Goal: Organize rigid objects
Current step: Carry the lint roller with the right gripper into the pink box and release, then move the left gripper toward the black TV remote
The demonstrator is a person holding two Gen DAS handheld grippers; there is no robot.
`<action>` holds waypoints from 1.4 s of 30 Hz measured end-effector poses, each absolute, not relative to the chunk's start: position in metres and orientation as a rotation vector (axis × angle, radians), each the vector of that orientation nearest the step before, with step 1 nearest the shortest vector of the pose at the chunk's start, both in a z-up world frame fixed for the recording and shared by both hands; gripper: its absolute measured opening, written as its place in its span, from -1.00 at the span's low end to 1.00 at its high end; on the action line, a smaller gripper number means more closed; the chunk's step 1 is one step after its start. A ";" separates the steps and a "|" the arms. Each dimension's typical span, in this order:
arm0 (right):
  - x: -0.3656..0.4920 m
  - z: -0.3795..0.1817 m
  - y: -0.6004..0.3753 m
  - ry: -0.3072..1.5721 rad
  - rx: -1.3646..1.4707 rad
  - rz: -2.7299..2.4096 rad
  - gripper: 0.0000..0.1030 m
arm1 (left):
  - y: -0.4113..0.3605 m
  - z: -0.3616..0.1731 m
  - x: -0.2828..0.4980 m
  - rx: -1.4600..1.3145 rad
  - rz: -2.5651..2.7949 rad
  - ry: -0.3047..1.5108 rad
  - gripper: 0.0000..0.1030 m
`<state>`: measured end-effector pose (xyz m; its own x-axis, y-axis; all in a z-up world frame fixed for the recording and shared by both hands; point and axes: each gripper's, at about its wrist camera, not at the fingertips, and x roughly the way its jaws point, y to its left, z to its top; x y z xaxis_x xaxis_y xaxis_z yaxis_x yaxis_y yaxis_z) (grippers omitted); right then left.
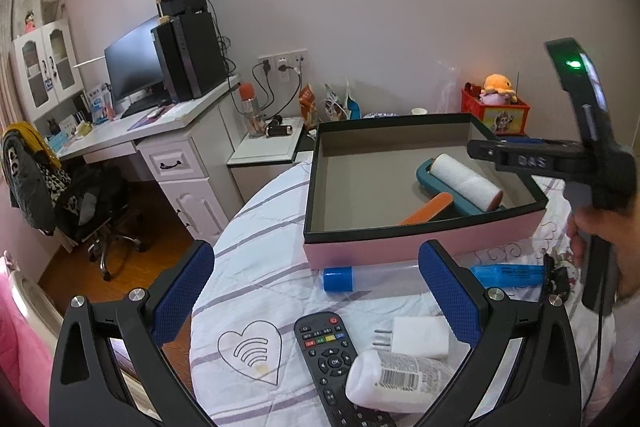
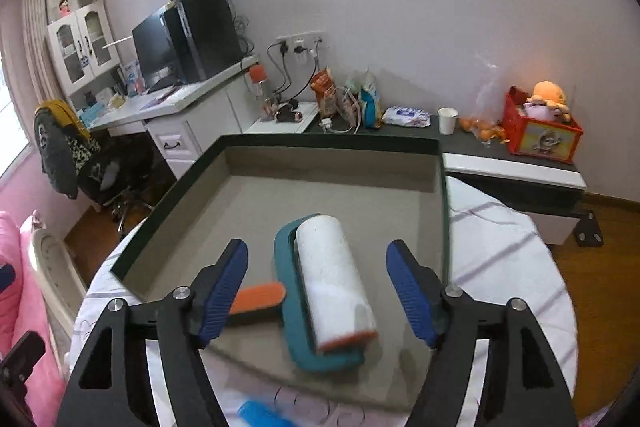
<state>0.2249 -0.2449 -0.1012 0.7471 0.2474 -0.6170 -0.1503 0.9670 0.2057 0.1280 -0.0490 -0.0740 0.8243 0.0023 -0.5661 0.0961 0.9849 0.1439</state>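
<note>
A pink box with a dark rim (image 1: pixel 420 241) stands on the bed and shows in the right wrist view (image 2: pixel 176 187) too. A teal lint roller with a white roll and orange handle (image 1: pixel 460 187) lies inside it (image 2: pixel 332 291). My right gripper (image 2: pixel 318 285) is open and empty just above the roller; it also shows from the side in the left wrist view (image 1: pixel 500 155). My left gripper (image 1: pixel 316 291) is open and empty over a black remote (image 1: pixel 332 359), a white bottle (image 1: pixel 396 383), a white charger (image 1: pixel 416 337) and a blue-capped clear tube (image 1: pixel 352 279).
A blue marker (image 1: pixel 508 275) lies by the box's front right corner. A white desk with monitor and computer (image 1: pixel 160 107) and an office chair (image 1: pixel 80 203) stand to the left. A dark shelf with snacks, a paper cup and a red toy box (image 2: pixel 540 135) runs behind the bed.
</note>
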 end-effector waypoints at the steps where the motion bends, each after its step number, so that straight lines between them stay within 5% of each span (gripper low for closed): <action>1: 0.218 -0.098 -0.243 0.692 0.147 0.218 0.47 | -0.049 -0.072 0.124 0.168 -0.051 0.595 1.00; 16: 0.069 -0.034 -0.219 0.520 0.066 0.103 0.74 | -0.042 -0.026 0.044 0.122 -0.030 0.501 1.00; 18: 0.055 -0.026 -0.217 0.500 0.054 0.087 1.00 | -0.039 -0.016 0.031 0.116 -0.028 0.477 1.00; 42: -0.020 0.000 -0.201 0.410 0.018 0.092 1.00 | -0.038 0.029 -0.037 0.109 -0.042 0.353 1.00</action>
<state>-0.0198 -0.2011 0.0005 0.9131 0.0924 -0.3970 -0.0853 0.9957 0.0356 -0.0365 -0.0377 0.0288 0.9376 -0.0219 -0.3471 0.0599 0.9933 0.0991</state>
